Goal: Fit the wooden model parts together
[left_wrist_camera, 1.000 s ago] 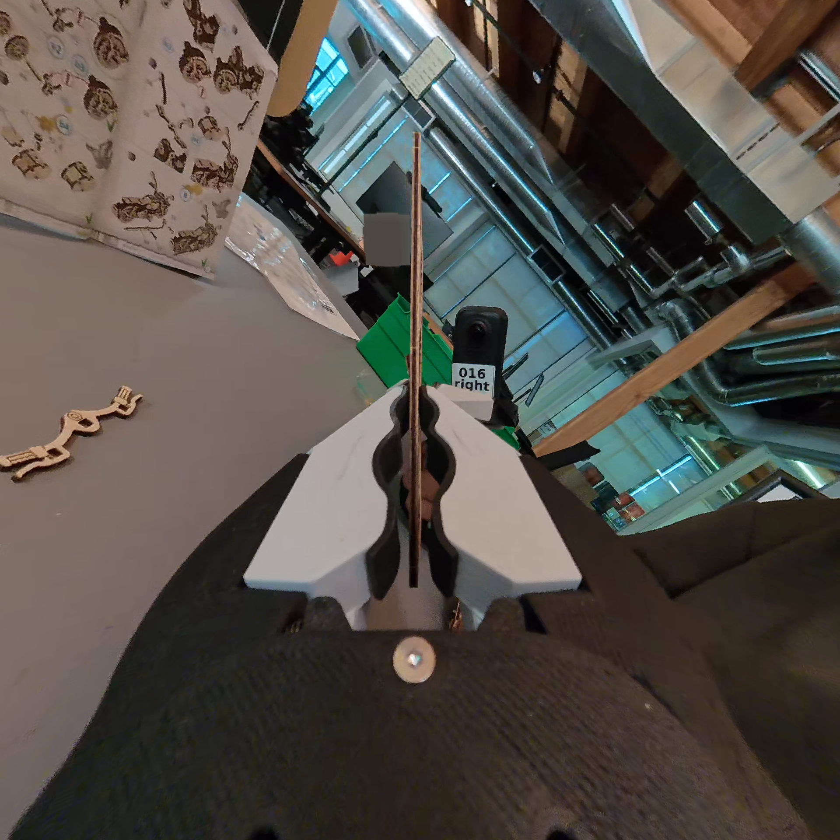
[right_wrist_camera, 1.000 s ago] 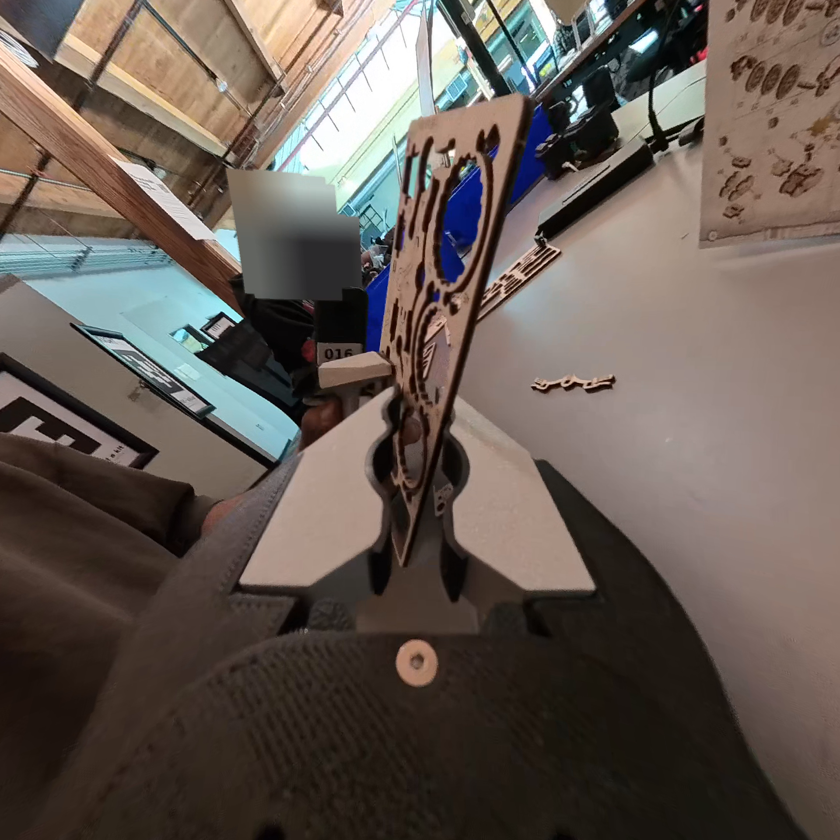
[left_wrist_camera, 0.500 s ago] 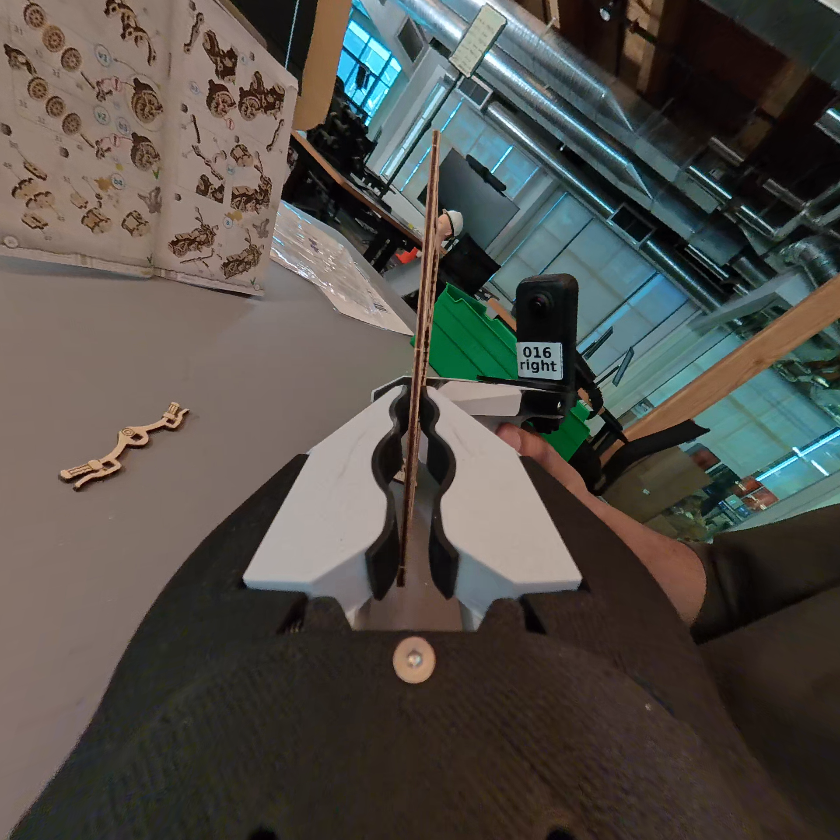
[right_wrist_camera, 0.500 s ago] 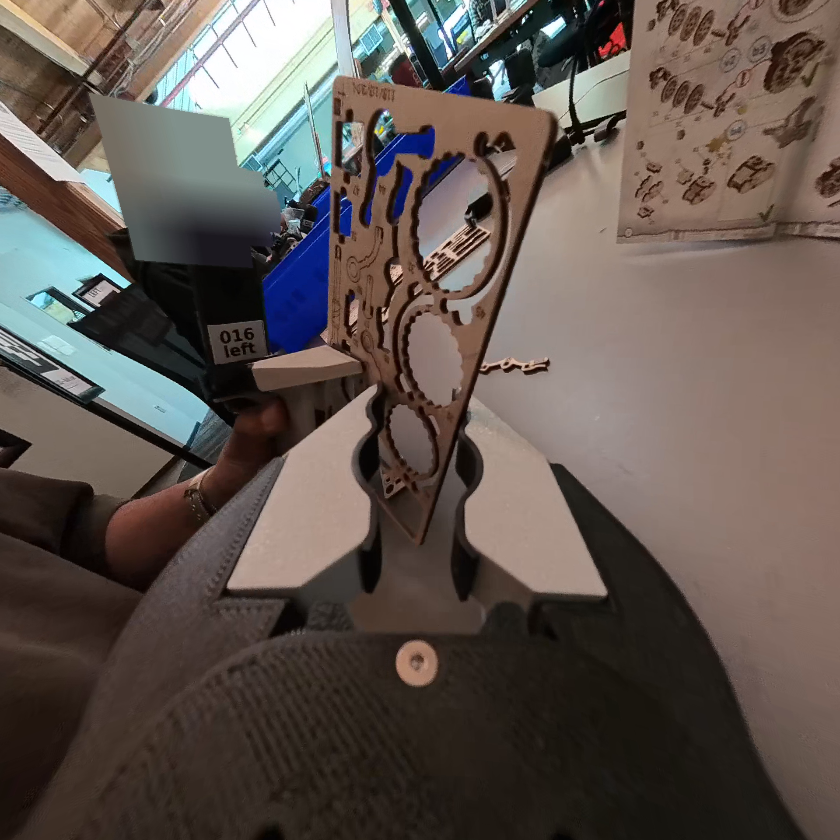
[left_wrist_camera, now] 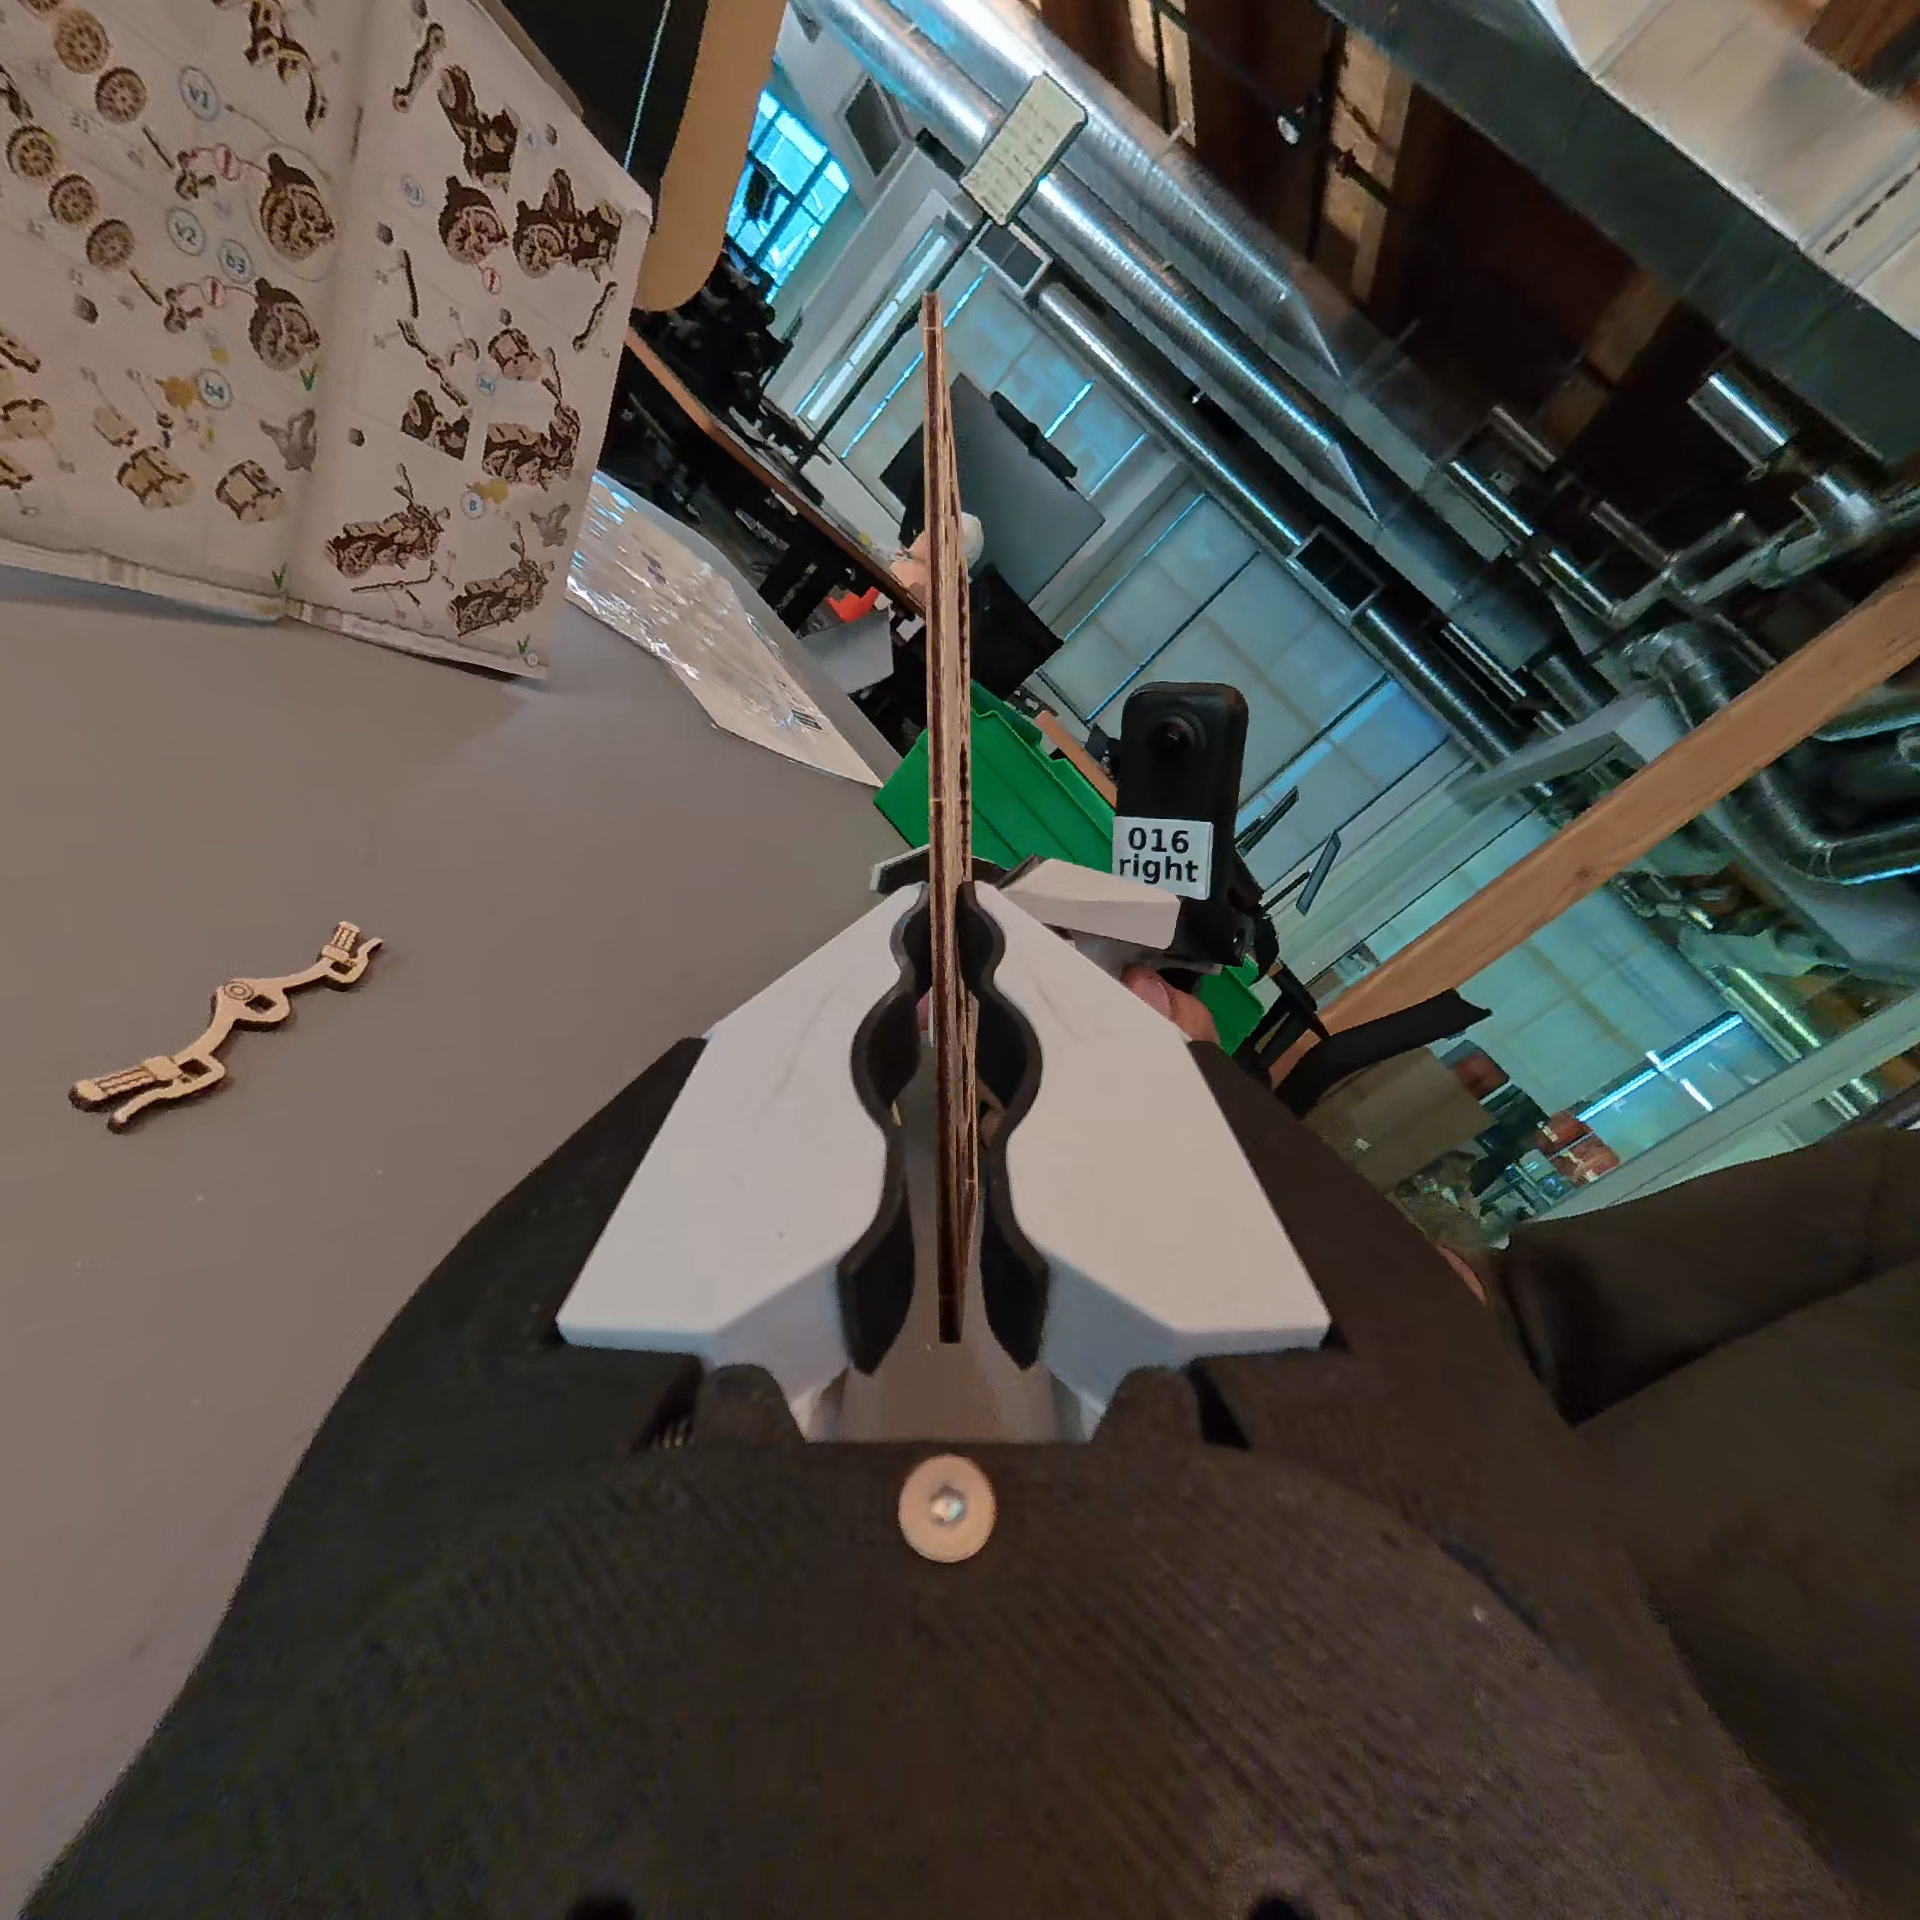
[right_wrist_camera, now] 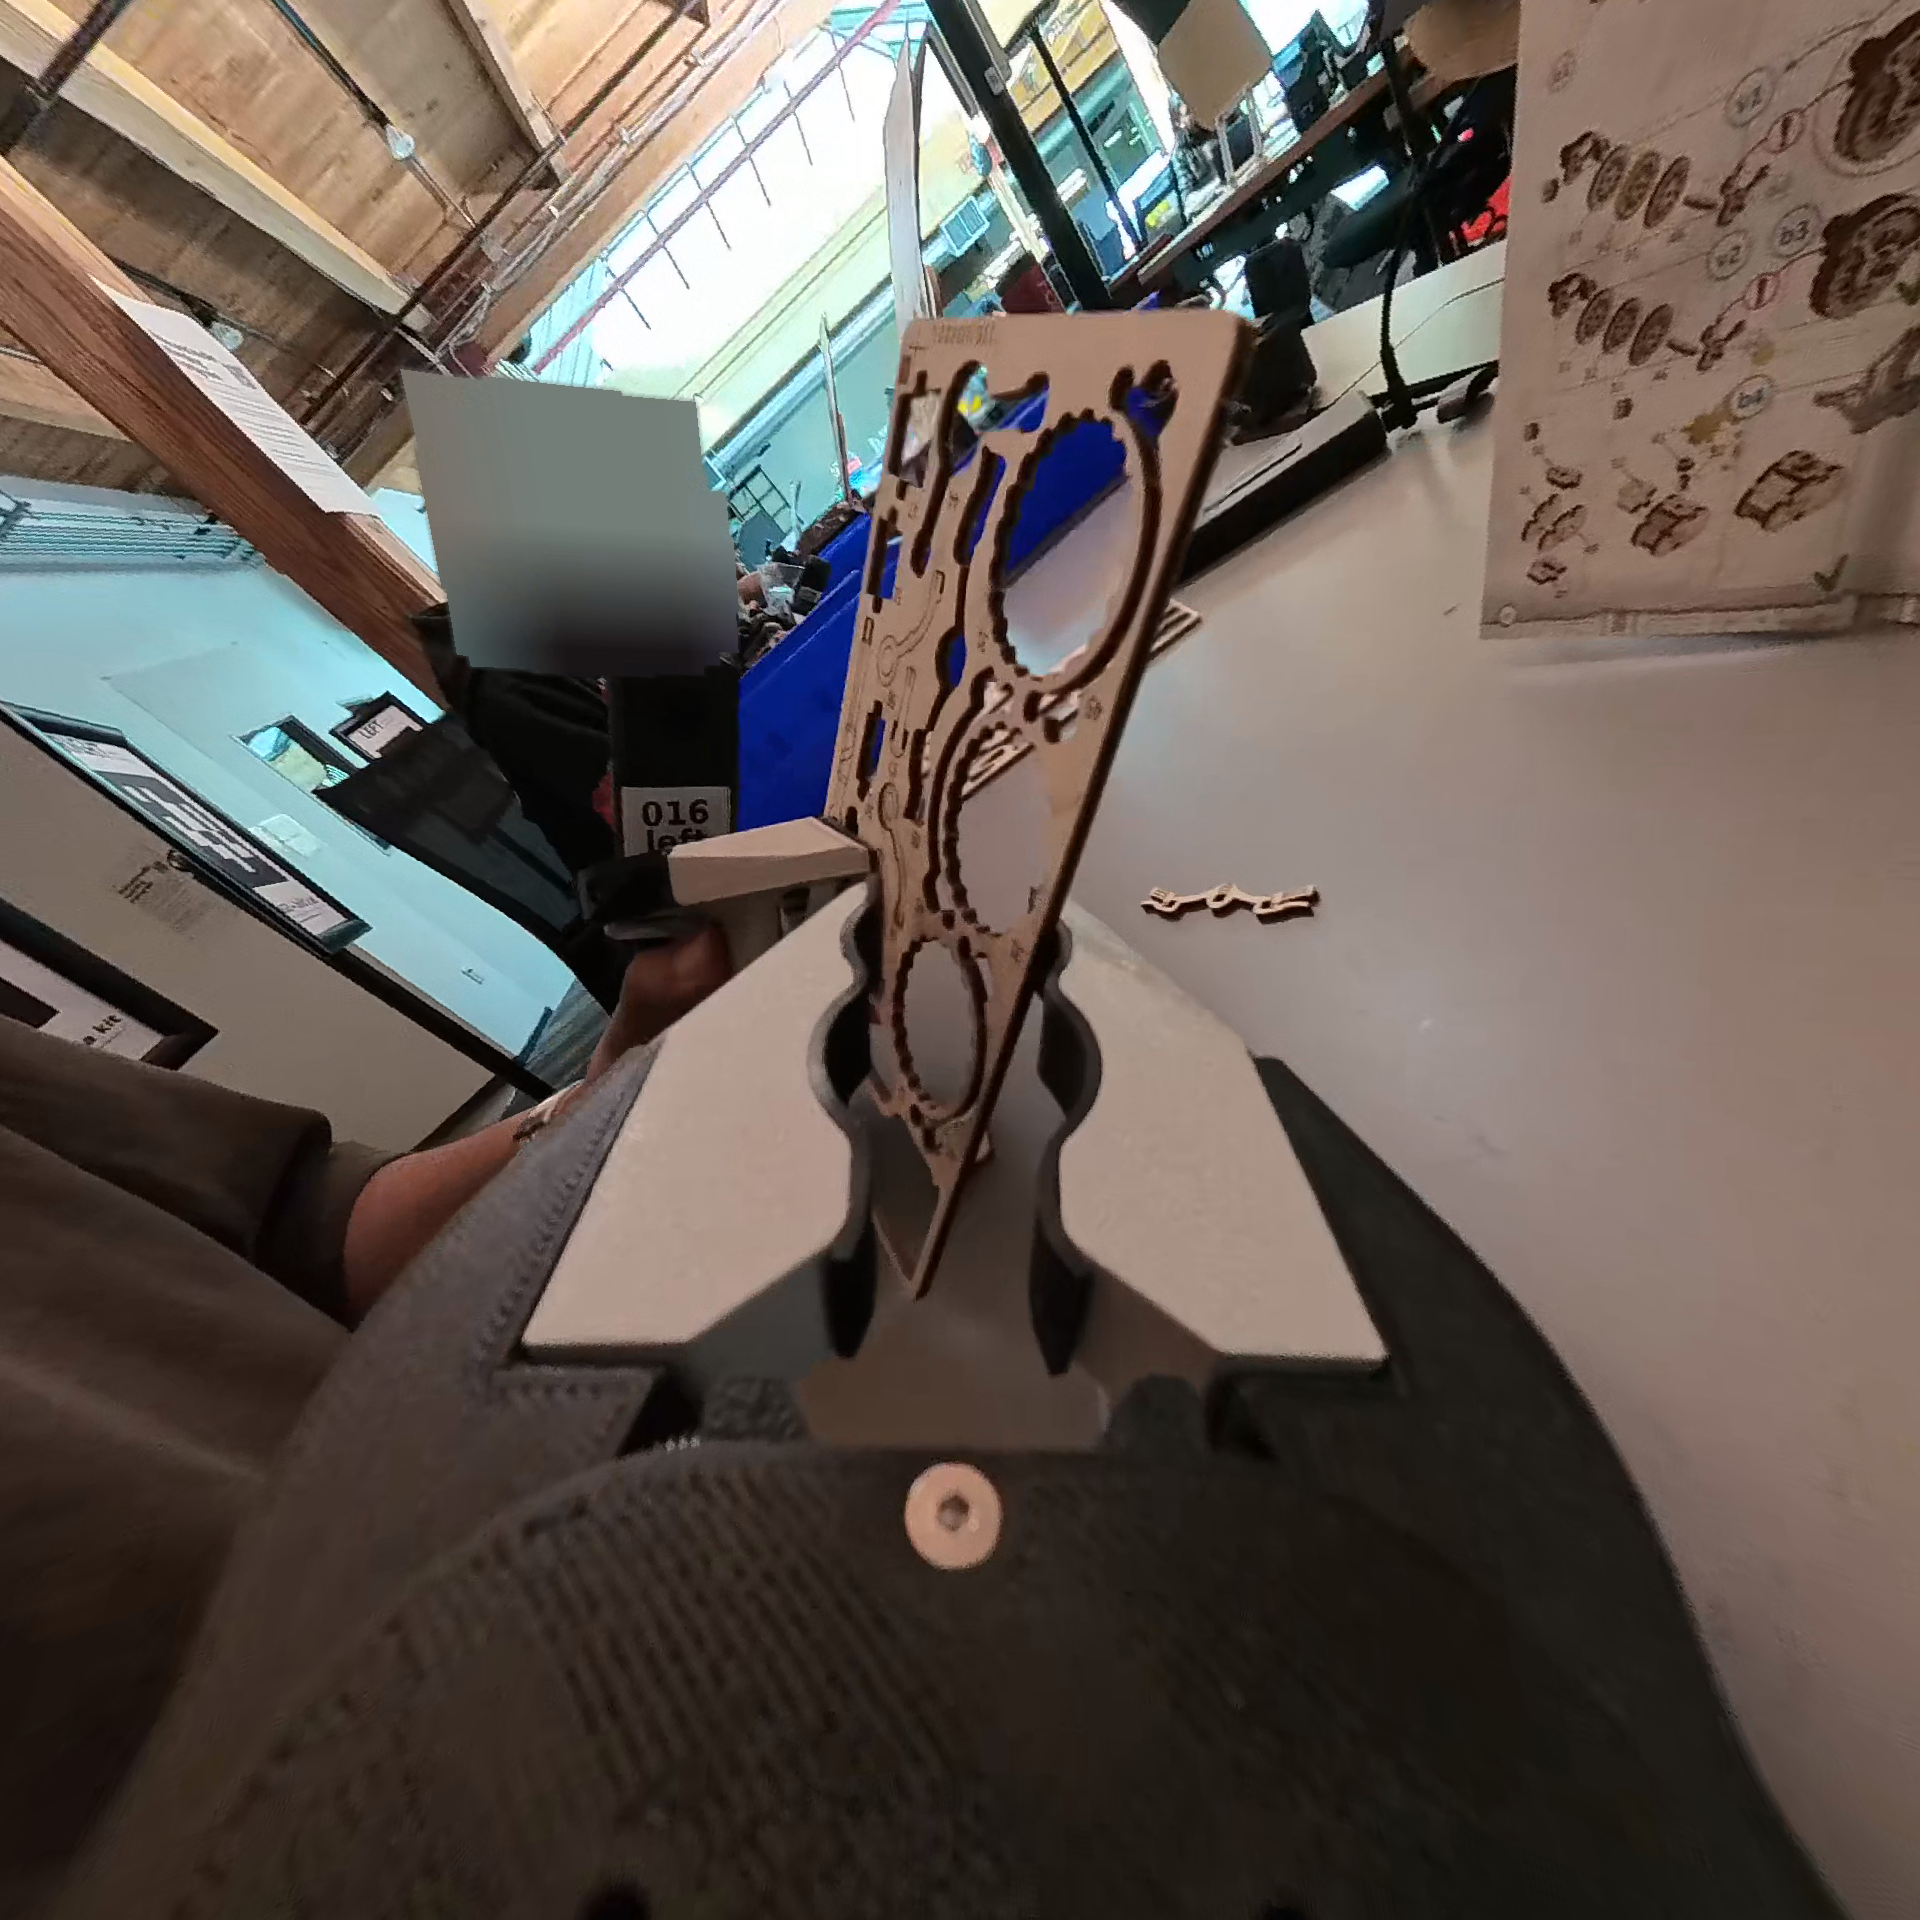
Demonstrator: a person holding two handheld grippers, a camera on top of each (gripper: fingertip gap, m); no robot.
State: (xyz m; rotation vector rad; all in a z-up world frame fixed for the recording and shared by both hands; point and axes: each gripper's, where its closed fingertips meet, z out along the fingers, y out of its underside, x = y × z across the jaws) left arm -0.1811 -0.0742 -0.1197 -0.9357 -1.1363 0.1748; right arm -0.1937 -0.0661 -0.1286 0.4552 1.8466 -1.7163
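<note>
We have the laser-cut plywood sheet (right_wrist_camera: 1023,727) lifted clear of the grey table (right_wrist_camera: 1507,935) and shared between both tools. Our left gripper (left_wrist_camera: 948,1039) is clamped on it, the dark pads pressing both faces of the board, which that camera sees only as a thin edge (left_wrist_camera: 945,727). Our right gripper (right_wrist_camera: 951,1049) stands with its fingers apart; the sheet's lower corner dips into the gap at a slant and appears to touch neither pad. We judge that one tool keeps the sheet steady and upright so the other can work a part loose from it, since several round, toothed openings are already empty while some smaller pieces are still seated in the board. One loose wooden piece (left_wrist_camera: 223,1029), a slim curved link, lies flat on the table well apart from us, probably waiting to be joined. The folded instruction sheet (left_wrist_camera: 301,312) stands propped at the back of the table where we can consult it. From the left view we cannot read the board's face at all, and from the right view we cannot tell exactly where the left pads grip, as the board hides them. Which part comes next we cannot make out.
</note>
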